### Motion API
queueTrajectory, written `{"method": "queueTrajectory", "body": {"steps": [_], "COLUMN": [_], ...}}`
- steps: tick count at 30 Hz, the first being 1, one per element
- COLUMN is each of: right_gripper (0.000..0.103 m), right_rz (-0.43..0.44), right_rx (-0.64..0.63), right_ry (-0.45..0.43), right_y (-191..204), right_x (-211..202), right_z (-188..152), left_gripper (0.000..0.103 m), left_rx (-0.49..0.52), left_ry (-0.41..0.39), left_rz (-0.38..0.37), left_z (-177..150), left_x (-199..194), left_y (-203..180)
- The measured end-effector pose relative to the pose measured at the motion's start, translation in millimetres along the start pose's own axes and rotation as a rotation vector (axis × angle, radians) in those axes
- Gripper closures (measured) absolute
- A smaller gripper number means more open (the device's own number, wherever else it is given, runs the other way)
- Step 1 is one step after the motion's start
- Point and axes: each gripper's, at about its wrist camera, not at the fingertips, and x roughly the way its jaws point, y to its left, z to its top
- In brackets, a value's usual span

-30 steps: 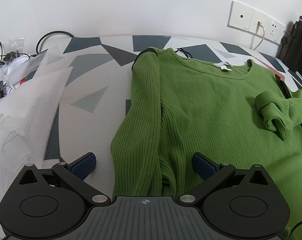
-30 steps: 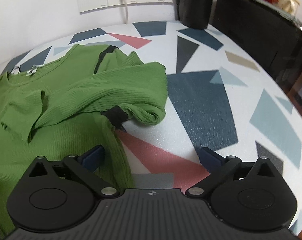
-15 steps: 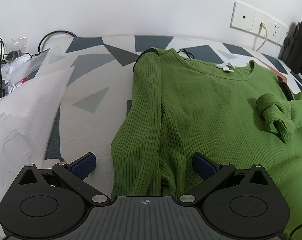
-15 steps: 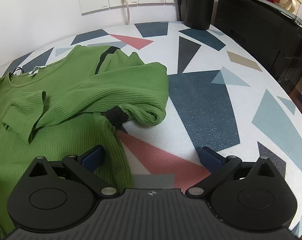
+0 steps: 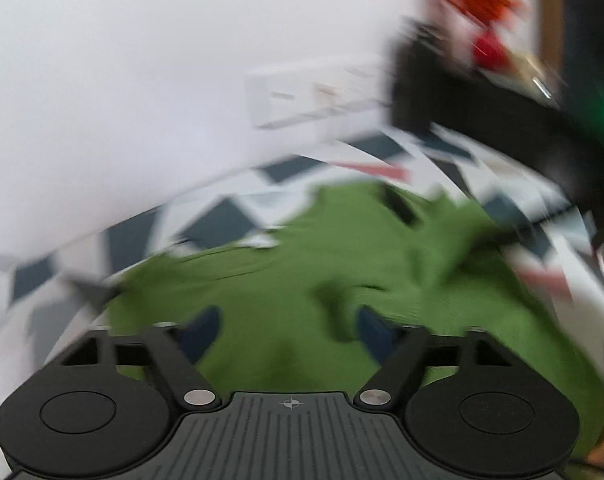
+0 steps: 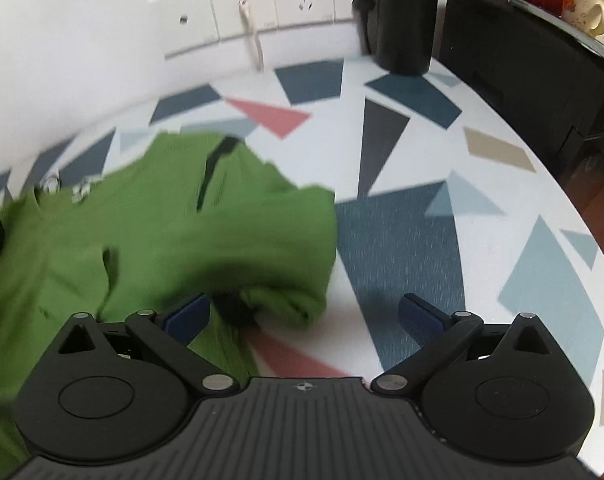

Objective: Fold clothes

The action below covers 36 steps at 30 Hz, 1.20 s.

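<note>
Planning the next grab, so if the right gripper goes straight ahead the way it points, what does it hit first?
Probably the folded sleeve of the green sweater, lying just ahead between the open right gripper and the patterned table. Depth is blurred, so it may pass just right of it.

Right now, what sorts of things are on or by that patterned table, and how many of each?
Green sweater: 1
Black cylinder: 1
Handheld grippers, both open: 2, left gripper, right gripper
Total: 4
</note>
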Motion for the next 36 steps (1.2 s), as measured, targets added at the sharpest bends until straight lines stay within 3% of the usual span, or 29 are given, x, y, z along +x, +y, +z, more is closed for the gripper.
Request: {"method": "queueTrajectory", "body": {"steps": [5, 8, 10, 14, 16, 20, 24, 33, 34, 36], "right_gripper": [0.001, 0.001, 0.001, 0.001, 0.001, 0.005, 0.01, 0.011, 0.011, 0.016], "right_rz": [-0.014, -0.016, -0.021, -0.025, -0.01, 0.058, 0.1, 0.15, 0.141, 0.122], "right_rx": [-0.012, -0.019, -0.02, -0.022, -0.033, -0.11, -0.215, -0.317, -0.329, -0.343], "right_ry": [-0.008, -0.011, -0.012, -0.03, -0.045, -0.048, -0.019, -0.008, -0.007, -0.01], "right_y": [0.7, -0.7, -2.3, -3.1, -1.1, 11.3, 31.3, 64.6, 67.3, 71.5], "right_x": [4.7, 6.3, 7.3, 6.0, 3.5, -1.1, 0.6, -1.7, 0.0, 3.5], "right_z": [2.2, -0.2, -1.2, 0.2, 1.5, -5.7, -22.2, -41.2, -42.7, -45.3], "left_gripper": [0.071, 0.098, 0.099, 0.099, 0.099, 0.099, 0.099, 0.095, 0.093, 0.057], "left_rx": [0.119, 0.114, 0.07, -0.209, -0.369, -0.531, -0.609, -0.692, -0.702, -0.722], "left_ry": [0.065, 0.029, -0.026, -0.133, -0.168, -0.068, 0.022, 0.074, 0.079, 0.088], "left_rz": [-0.017, -0.022, -0.021, 0.042, 0.087, 0.067, 0.057, 0.047, 0.046, 0.044], "left_z": [0.1, 1.5, 5.1, 17.1, 15.8, -9.0, -38.1, -62.6, -64.3, -67.7], "left_x": [39.7, 39.9, 34.5, 8.0, -5.7, 1.0, 14.0, 20.7, 21.1, 21.9], "left_y": [-38.4, -42.6, -33.3, 14.6, 44.1, 76.9, 80.5, 89.1, 90.6, 93.6]}}
